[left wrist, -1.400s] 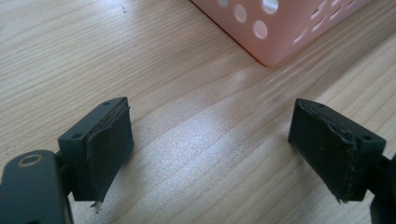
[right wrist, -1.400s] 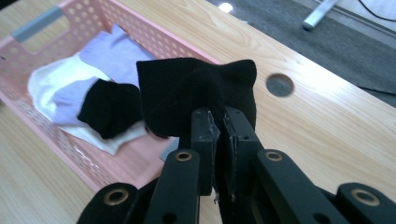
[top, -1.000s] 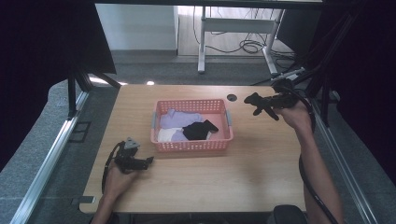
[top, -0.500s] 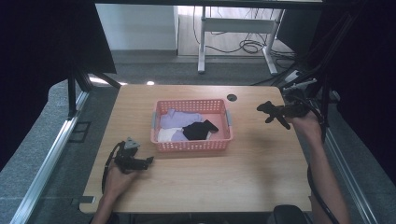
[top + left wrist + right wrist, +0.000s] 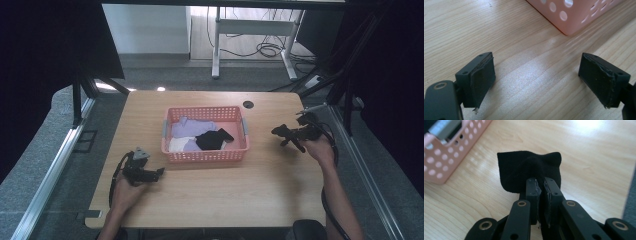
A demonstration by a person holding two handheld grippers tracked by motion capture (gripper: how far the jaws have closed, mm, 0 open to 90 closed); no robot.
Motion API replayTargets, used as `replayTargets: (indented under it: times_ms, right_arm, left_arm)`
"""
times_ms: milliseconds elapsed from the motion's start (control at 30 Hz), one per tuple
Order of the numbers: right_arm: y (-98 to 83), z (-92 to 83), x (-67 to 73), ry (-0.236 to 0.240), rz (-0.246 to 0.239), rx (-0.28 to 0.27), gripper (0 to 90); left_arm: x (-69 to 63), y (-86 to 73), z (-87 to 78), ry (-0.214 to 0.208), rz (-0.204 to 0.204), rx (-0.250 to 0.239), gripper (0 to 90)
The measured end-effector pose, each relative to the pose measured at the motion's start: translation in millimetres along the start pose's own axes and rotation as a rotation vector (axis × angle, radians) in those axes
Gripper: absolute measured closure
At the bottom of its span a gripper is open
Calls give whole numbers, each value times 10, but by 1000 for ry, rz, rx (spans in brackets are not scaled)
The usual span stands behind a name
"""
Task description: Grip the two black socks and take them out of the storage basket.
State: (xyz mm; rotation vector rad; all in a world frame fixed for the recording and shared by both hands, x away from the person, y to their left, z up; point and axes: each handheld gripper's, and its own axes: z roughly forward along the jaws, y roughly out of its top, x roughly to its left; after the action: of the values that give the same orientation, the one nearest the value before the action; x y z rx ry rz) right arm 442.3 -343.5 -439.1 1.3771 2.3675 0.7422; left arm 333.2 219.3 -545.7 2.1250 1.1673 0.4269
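Note:
My right gripper [image 5: 540,182] is shut on a small black cloth [image 5: 524,170], which bunches out beyond the tips. In the high view that gripper [image 5: 289,134] hangs low over the table's right side, right of the pink basket [image 5: 205,155], with the black cloth [image 5: 276,131] at its tip. The basket holds a lilac garment [image 5: 192,127], a white piece [image 5: 177,144] and another black piece [image 5: 212,137]. My left gripper [image 5: 536,75] is open over bare wood with nothing between its jaws. It lies [image 5: 157,172] by the basket's front left corner [image 5: 579,17].
The basket's perforated wall [image 5: 446,157] stands to the left of the held cloth. A round cable hole [image 5: 248,104] sits near the table's far edge. The table's right edge [image 5: 327,165] runs close beside my right hand, with grey floor beyond.
My right gripper has come down and toward the near right of the table, still holding the black cloth. The left gripper has stayed put.

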Motion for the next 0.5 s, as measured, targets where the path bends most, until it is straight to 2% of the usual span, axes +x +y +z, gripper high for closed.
replayTargets:
  times_ms: [233,500]
  right_arm:
    - [-169,238,46,21,6,33,831]
    - [-368,553,136,53,4,118,768]
  left_arm:
    - [0,0,0,0,1,1,136]
    - [1,-1,0,0,2,0,136]
